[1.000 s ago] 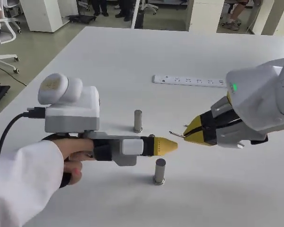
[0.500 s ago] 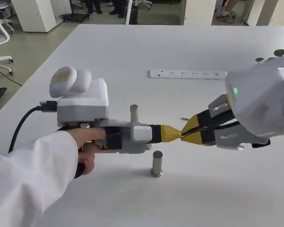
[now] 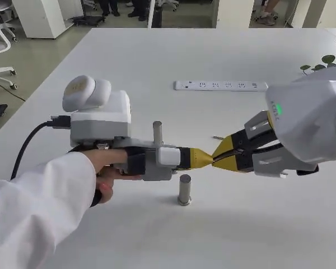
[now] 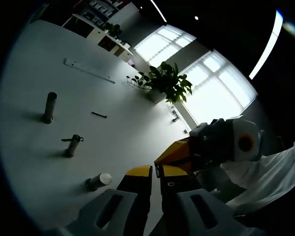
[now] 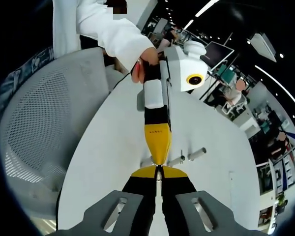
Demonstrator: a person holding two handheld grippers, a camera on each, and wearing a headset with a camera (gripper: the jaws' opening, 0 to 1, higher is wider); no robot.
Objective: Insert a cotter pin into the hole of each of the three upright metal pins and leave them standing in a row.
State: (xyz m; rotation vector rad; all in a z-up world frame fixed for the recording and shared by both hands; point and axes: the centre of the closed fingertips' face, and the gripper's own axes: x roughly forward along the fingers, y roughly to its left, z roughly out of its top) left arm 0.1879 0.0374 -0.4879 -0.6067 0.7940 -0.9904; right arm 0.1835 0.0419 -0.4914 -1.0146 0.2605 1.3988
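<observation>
- Since a second ago the left tool [image 3: 207, 159] has swung in toward the right tool [image 3: 218, 158]. Their yellow tips now touch point to point above the worktop [image 3: 257, 224]. The cotter pin that stuck out of the right tool then is now hidden where they meet.
- Nearest the person, a bare metal pin [image 3: 184, 189] stands upright just below the joined tips.
- Both tools have their jaws pressed together. Which one grips the thin cotter pin cannot be told. Held nose to nose like this, it looks like a hand-over or re-grip to line the pin up for a hole.
- Beyond the left tool's jaws, in the left gripper view, three posts stand in a row. The middle post [image 4: 73, 145] already carries a fitted pin [image 4: 68, 140] through its top. The far post [image 4: 50, 107] is bare.
- Farther back, a spare cotter pin [image 3: 218, 137] lies flat, then a power strip [image 3: 220, 86].
</observation>
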